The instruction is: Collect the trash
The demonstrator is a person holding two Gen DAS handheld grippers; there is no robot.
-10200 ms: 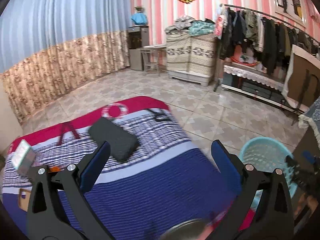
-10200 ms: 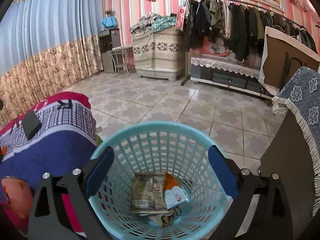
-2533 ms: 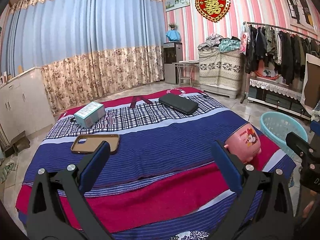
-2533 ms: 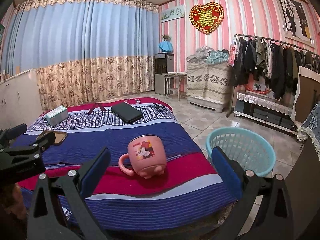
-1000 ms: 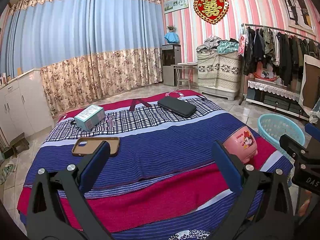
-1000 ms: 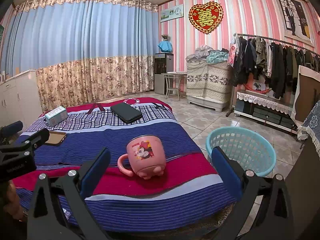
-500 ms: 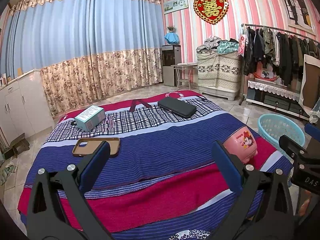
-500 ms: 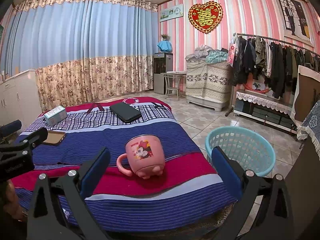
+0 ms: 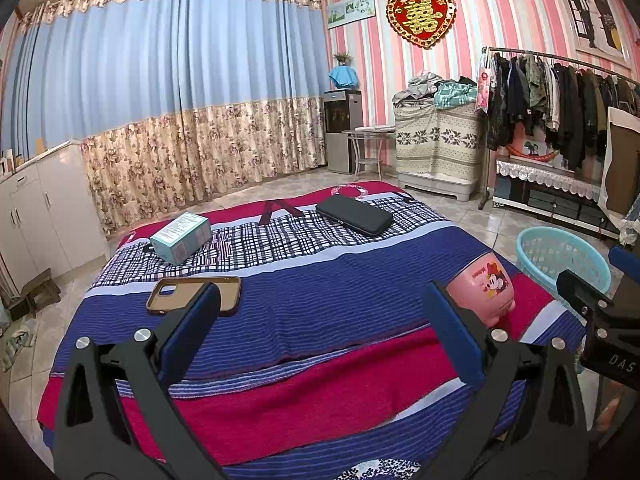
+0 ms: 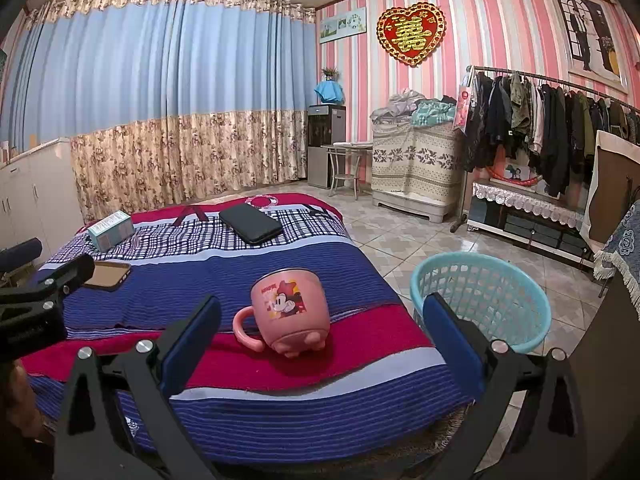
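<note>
With both the left gripper (image 9: pixel 318 320) and right gripper (image 10: pixel 322 330) spread wide and empty, no loose trash shows ahead on the striped blanket-covered bed (image 10: pixel 224 276), so scan slowly before reaching; the light-blue plastic mesh basket (image 10: pixel 480 300) stands just right of the right gripper.

Both tongs, the left tongs (image 9: pixel 320 316) and right tongs (image 10: pixel 322 326), have drawn back from the blue basket (image 10: pixel 480 300) and bed
</note>
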